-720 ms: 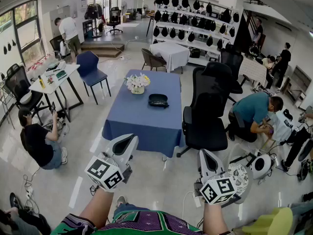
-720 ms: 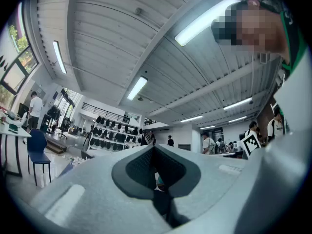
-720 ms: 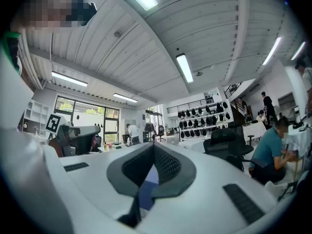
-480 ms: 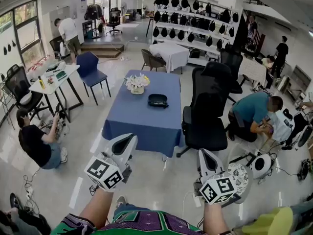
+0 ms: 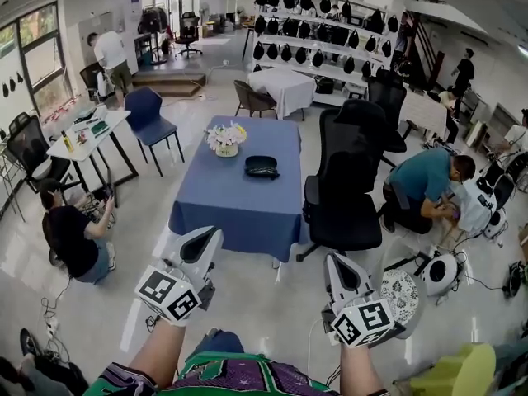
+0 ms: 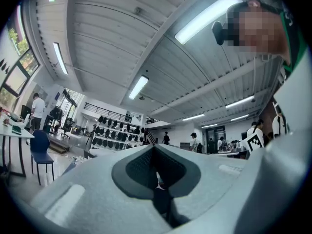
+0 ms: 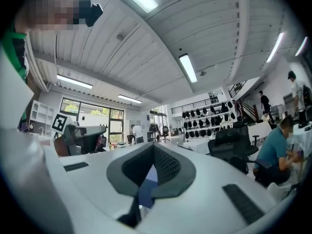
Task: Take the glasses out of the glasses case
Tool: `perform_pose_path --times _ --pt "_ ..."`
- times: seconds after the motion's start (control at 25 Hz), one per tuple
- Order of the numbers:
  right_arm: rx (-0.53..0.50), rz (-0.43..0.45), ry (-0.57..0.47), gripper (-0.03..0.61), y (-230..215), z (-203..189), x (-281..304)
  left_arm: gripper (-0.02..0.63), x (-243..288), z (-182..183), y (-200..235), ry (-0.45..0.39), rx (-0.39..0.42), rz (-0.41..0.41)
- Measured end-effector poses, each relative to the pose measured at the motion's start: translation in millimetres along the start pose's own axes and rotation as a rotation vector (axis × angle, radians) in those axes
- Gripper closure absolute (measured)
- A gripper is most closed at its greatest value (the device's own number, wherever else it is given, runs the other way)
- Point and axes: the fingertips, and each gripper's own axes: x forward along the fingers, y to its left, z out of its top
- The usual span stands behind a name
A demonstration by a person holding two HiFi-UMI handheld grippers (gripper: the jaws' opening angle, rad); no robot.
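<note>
Head view: I stand well back from a blue table point(image 5: 235, 209) at centre frame. The black case point(image 5: 262, 167) lies closed on it, to the right of a flower pot point(image 5: 224, 139). No glasses show.

My left tool point(image 5: 202, 242) is at lower left and my right tool point(image 5: 339, 271) at lower right. Both have jaws pressed together on nothing, well apart from the case.

The step, I judge, is the approach. I should walk to the table's near edge, skirting the black chair point(image 5: 351, 184) on its right. I should spread the jaws before reaching, then pin the base with one tool and lift the lid with the other.
</note>
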Motion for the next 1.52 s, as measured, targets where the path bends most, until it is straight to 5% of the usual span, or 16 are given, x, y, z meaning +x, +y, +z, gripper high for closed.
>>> perform_pose_path --times 0.4,0.6,0.88,1.52 --pt "0.052 0.065 0.028 0.578 -5 -10 46 0.600 21 -9 38 0.047 0.017 0.023" --pt "0.032 0.056 0.070 0.578 -24 -13 90 0.600 54 -15 87 0.014 -0.116 0.027" --pt "0.060 -0.030 0.029 0.578 -60 -5 179 0.600 119 -12 160 0.012 -0.027 0.005" --pt "0.003 -0.042 0.047 0.577 -86 2 361 0.600 216 -26 298 0.014 -0.078 -0.040"
